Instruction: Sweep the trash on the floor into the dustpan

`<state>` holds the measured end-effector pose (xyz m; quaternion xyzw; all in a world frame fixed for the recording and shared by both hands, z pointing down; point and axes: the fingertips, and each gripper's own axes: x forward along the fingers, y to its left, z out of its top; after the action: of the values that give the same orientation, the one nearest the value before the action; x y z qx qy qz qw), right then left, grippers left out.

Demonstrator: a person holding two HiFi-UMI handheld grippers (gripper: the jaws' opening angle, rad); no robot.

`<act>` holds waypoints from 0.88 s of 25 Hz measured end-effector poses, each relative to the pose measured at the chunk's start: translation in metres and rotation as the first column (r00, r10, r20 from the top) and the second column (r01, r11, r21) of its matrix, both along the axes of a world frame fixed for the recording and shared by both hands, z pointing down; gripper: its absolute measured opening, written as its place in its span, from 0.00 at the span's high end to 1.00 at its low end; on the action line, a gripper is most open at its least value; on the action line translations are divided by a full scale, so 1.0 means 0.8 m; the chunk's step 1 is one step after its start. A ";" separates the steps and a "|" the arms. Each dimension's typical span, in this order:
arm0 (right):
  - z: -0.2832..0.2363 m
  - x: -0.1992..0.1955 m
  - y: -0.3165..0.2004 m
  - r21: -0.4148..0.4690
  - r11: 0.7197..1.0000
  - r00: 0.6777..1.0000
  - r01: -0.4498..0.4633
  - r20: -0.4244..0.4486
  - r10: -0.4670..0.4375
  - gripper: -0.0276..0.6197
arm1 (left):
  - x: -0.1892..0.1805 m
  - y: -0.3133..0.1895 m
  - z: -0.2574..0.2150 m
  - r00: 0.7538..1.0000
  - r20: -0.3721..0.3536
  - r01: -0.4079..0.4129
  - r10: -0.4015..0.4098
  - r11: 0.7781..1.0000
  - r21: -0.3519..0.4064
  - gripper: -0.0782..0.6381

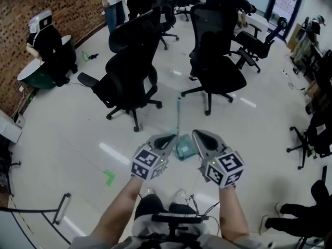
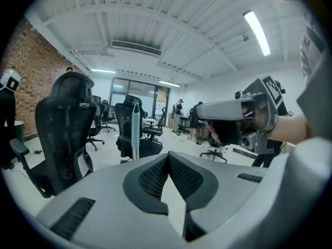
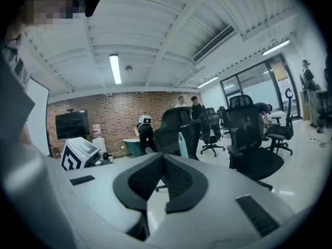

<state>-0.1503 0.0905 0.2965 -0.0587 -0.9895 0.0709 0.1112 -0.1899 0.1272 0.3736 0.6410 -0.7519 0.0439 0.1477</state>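
Note:
A teal dustpan (image 1: 184, 147) with a long upright handle (image 1: 179, 113) stands on the pale floor just ahead of my two grippers. In the head view my left gripper (image 1: 173, 137) and right gripper (image 1: 196, 134) flank the pan, side by side, both shut with nothing between the jaws. A small green scrap (image 1: 109, 176) lies on the floor to the left of them. The left gripper view shows the handle (image 2: 136, 131) ahead past its shut tips (image 2: 167, 155), and the right gripper (image 2: 207, 109) beside it. In the right gripper view, that handle (image 3: 183, 143) stands just right of the shut tips (image 3: 162, 156).
Two black office chairs (image 1: 129, 82) (image 1: 215, 69) stand on the floor beyond the dustpan, with more chairs behind. A brick wall (image 1: 31, 4) and a green tub (image 1: 39, 78) are at the left. A seated person's feet (image 1: 282, 217) show at the lower right.

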 end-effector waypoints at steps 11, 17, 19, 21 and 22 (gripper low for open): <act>0.069 -0.069 -0.052 -0.061 0.997 0.996 -0.039 -0.083 0.034 0.95 | -0.088 -0.049 0.160 0.999 -0.023 -0.036 0.032 0.978 -0.206 0.75; 0.108 -0.072 -0.096 -0.084 0.989 0.988 -0.121 -0.110 0.111 0.95 | -0.106 -0.090 0.245 0.991 -0.006 -0.129 0.135 0.930 -0.345 0.65; 0.117 -0.074 -0.101 -0.082 0.988 0.985 -0.131 -0.123 0.121 0.95 | -0.108 -0.103 0.266 0.985 0.000 -0.157 0.170 0.911 -0.381 0.64; 0.127 -0.077 -0.101 -0.084 0.987 0.983 -0.135 -0.135 0.123 0.95 | -0.111 -0.108 0.287 0.982 -0.005 -0.172 0.187 0.895 -0.412 0.64; 0.131 -0.079 -0.100 -0.087 0.987 0.983 -0.135 -0.139 0.122 0.95 | -0.112 -0.108 0.295 0.982 -0.010 -0.176 0.189 0.889 -0.422 0.64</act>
<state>-0.2133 0.0107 0.4013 0.0051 -0.9771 0.1290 0.1694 -0.2795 0.0406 0.6096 0.6610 -0.6634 0.2287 0.2659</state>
